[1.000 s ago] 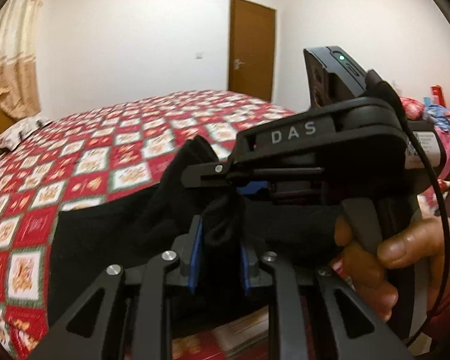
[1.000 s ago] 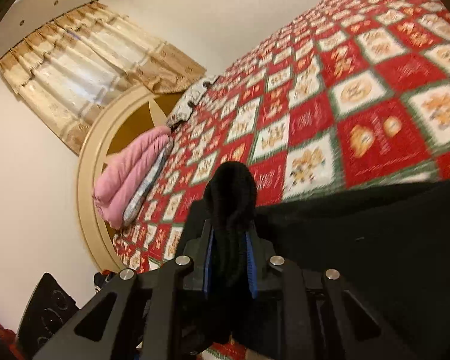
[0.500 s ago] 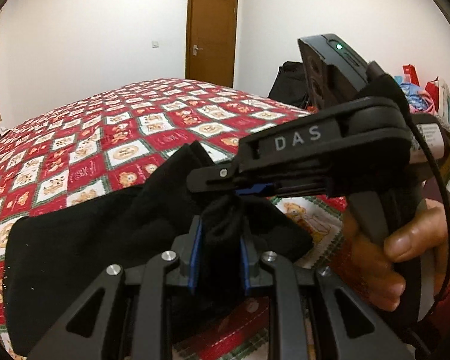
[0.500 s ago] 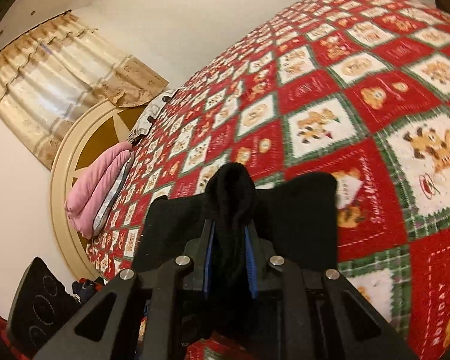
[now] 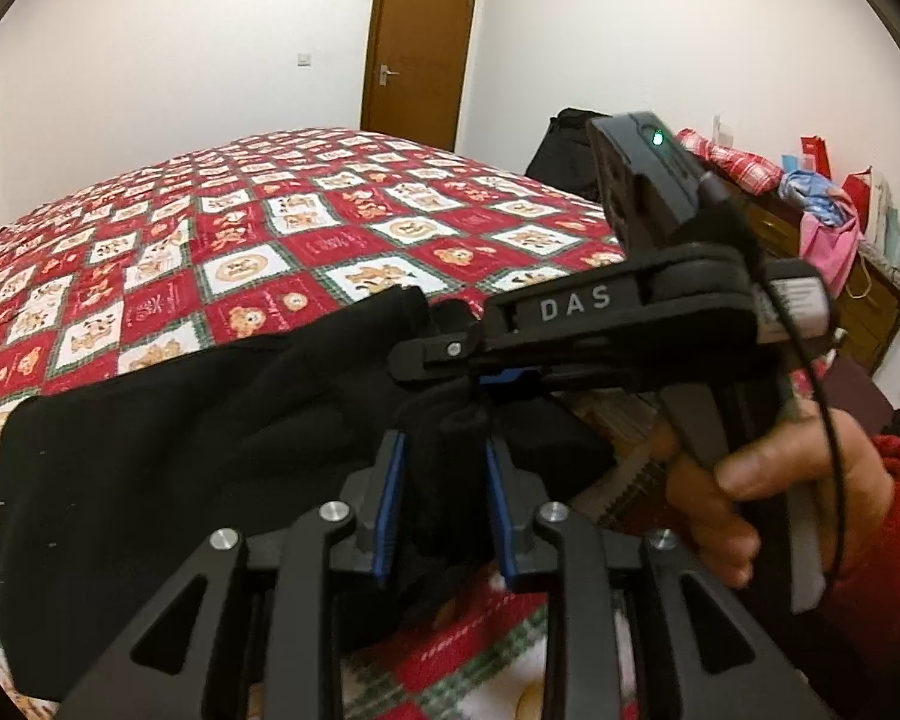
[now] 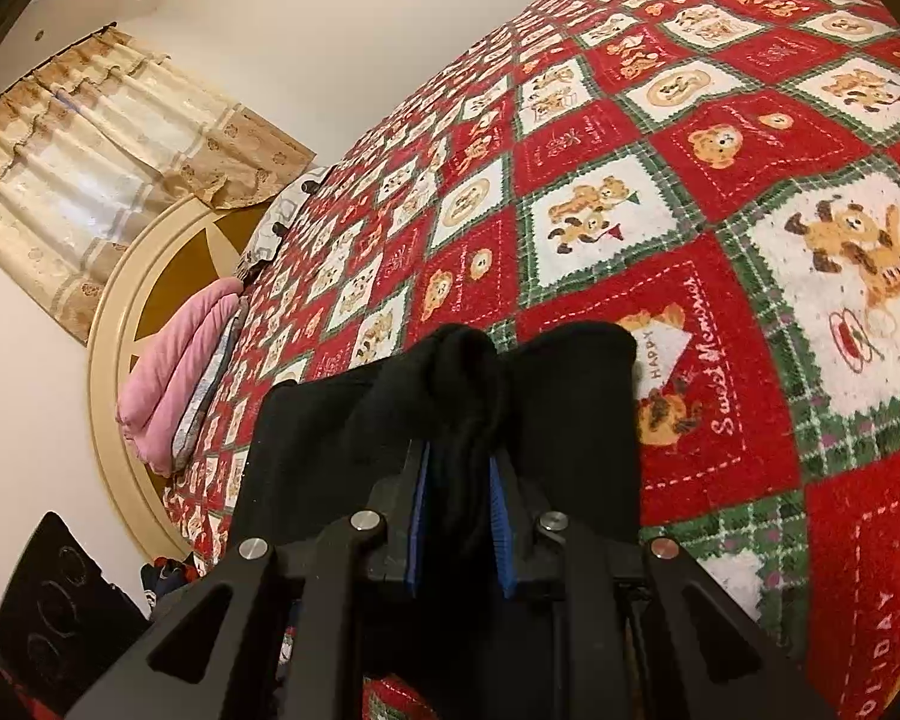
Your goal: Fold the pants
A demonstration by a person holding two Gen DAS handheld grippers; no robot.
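Note:
The black pants (image 5: 168, 450) lie on the red patchwork bedspread (image 5: 258, 240), stretching left from both grippers. My left gripper (image 5: 444, 480) is shut on a bunched edge of the pants. My right gripper (image 6: 459, 480) is shut on another bunch of the same black cloth (image 6: 570, 420); its body, marked DAS, shows in the left wrist view (image 5: 576, 306) just ahead of the left fingers, held by a hand (image 5: 768, 480). The two grippers sit close together above the bed's near edge.
A brown door (image 5: 417, 42) stands at the far wall. A cluttered dresser with clothes and bags (image 5: 822, 222) is to the right. A pink folded blanket (image 6: 174, 366) and a round headboard (image 6: 108, 324) are at the bed's head, under curtains (image 6: 108, 162).
Both grippers have swung over the bed carrying the pants edge; the black cloth now lies shorter and doubled on the bedspread. Both stayed shut on it.

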